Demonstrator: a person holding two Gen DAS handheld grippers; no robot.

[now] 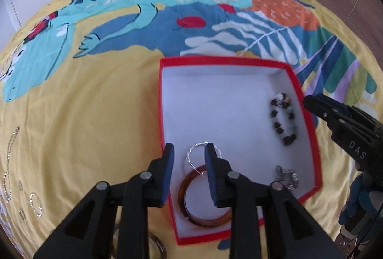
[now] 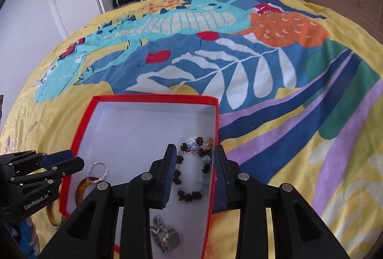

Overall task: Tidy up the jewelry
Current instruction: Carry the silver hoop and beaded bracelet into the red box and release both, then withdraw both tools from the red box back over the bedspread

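**Four pieces boxed, several left on the bedspread**

Four items lie in the red box: a dark beaded bracelet along its right wall, a metal watch nearer the corner, an amber bangle and a thin silver chain loop resting on the bangle's far edge. By that count the job looks roughly half done.

The left gripper hovers over the box's near-left corner with its jaws apart and nothing between them; the silver loop sits just beyond and between its fingertips. The right gripper hangs above the beaded bracelet, jaws also apart and empty (its right finger lies outside the box wall, its left one inside).

Left to collect, as far as I can judge: a long fine chain and a small silver ring, well off to the left gripper's left, plus another brown bangle directly beneath that gripper, mostly hidden by it.

Nothing on the yellow patterned bedspread blocks the reach, though the soft fabric may make the fine chain awkward to pinch.
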